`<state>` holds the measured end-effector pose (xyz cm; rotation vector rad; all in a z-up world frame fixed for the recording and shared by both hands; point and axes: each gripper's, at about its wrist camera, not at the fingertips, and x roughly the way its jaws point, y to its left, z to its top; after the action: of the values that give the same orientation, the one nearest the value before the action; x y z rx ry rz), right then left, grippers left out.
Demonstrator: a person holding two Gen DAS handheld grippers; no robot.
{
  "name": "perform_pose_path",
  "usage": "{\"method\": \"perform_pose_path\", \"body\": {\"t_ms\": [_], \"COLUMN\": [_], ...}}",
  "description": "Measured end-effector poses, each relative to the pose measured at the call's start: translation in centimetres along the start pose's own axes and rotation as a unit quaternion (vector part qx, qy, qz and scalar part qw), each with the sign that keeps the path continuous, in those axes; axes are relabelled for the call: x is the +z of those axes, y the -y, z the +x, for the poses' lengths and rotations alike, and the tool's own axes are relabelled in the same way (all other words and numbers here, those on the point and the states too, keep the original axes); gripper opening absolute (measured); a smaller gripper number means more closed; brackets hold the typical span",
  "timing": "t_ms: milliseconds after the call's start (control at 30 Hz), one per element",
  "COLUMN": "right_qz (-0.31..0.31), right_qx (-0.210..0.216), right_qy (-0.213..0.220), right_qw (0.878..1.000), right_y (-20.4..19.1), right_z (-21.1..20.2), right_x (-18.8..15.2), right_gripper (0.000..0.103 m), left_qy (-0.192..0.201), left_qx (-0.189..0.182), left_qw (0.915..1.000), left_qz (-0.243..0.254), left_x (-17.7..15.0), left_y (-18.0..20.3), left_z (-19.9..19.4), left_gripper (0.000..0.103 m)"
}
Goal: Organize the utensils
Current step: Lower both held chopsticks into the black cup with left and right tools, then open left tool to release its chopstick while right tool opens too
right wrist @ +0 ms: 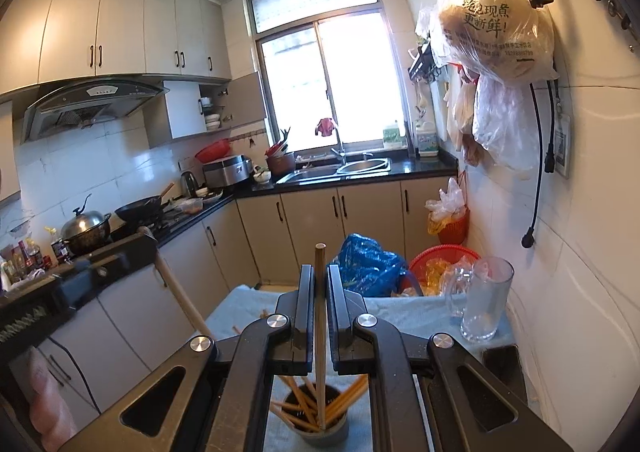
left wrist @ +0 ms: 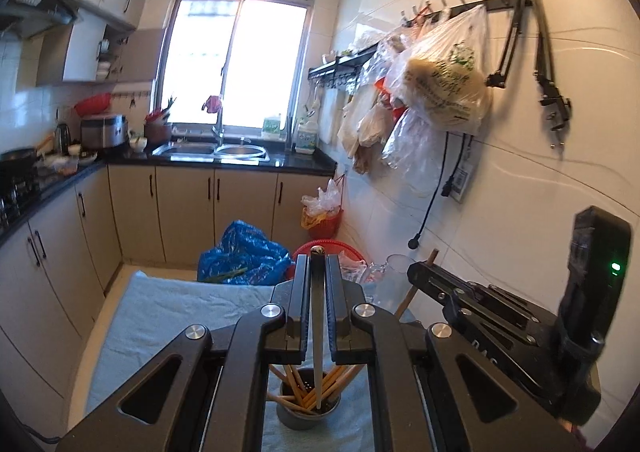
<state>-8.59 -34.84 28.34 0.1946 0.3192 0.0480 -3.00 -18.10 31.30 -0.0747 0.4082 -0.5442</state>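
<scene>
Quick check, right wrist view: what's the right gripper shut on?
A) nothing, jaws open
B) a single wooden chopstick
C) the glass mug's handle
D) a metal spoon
B: the right gripper is shut on a wooden chopstick that runs between its jaws, lower end down in the grey holder with other chopsticks; the glass mug stands untouched off to the right.

Blue bag (right wrist: 370, 266) and red basket (right wrist: 442, 258) sitting on floor by cabinets. Plastic bags (left wrist: 444, 87) hanging on right wall. Wok (right wrist: 140, 207) & steel pot (right wrist: 86, 228) sitting on stove.
</scene>
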Motion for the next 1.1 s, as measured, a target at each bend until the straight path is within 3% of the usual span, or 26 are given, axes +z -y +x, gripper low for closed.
{"method": "perform_pose_path", "body": {"t_ms": [367,700,767,833,900,1100], "right_qz": [0.008,0.042,0.049,0.054,0.059,0.064], "right_qx": [-0.013,-0.009,-0.011,-0.011,-0.014,-0.018], "right_qy": [-0.053,-0.090,-0.092,-0.091,-0.089,-0.085], "right_qw": [0.998,0.995,0.994,0.994,0.994,0.994], "right_y": [1.7,3.4,3.8,4.0,4.3,4.5], "right_z": [4.0,5.5,5.6,5.5,5.3,4.1], "right_x": [-3.5,-5.9,-5.9,-5.9,-5.8,-5.5], "right_gripper": [0.006,0.007,0.010,0.027,0.035,0.043], "left_qy": [-0.067,-0.064,-0.063,-0.063,-0.060,-0.045], "left_qx": [0.006,0.000,-0.001,-0.002,0.000,0.007], "left_qw": [0.9976,0.9979,0.9980,0.9980,0.9982,0.9990], "left_qz": [-0.016,0.001,0.002,0.000,-0.001,0.001], "left_x": [-4.2,-5.1,-5.1,-5.2,-5.2,-5.1], "left_y": [-1.8,-1.4,-1.4,-1.5,-1.6,-1.9], "left_z": [4.7,3.2,2.7,2.0,1.4,-1.0], "left_gripper": [0.007,0.007,0.007,0.014,0.023,0.031]}}
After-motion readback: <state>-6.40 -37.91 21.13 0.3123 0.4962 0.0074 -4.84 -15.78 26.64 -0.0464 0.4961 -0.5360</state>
